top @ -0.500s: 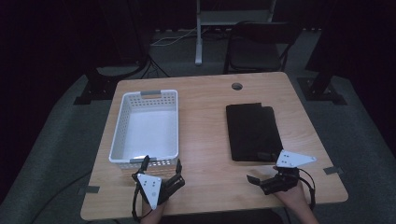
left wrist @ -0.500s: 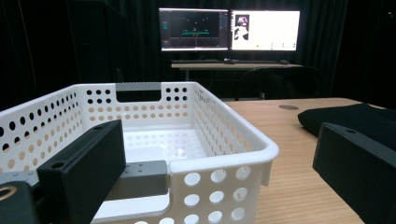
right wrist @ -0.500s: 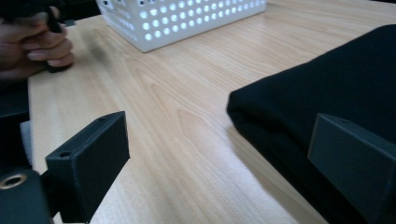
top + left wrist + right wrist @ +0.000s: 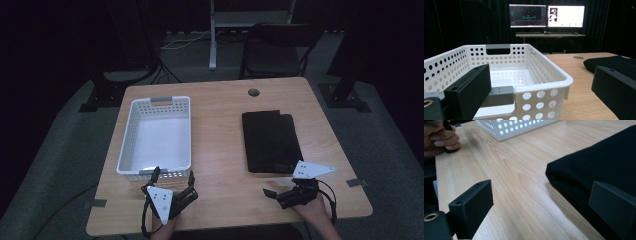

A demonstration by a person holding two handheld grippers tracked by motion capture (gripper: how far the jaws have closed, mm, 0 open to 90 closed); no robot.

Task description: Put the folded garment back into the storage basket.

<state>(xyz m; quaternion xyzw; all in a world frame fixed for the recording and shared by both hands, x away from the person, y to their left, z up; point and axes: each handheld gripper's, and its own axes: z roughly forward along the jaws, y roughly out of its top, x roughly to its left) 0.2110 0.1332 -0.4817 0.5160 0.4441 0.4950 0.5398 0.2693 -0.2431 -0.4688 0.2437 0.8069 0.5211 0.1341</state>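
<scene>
Light wooden tabletop (image 4: 220,130), white perforated plastic basket (image 4: 157,137) left of centre, folded black cloth (image 4: 271,141) right of centre, left hand-held gripper (image 4: 172,181) lower left, jaws apart at the basket's near rim, right hand-held gripper (image 4: 272,192) lower right, jaws apart, empty, near the cloth's near-left corner, black chair (image 4: 277,50) behind at top.

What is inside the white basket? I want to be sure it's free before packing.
The white basket shows a bare white floor with nothing in it; its near wall hides a strip of floor.
</scene>
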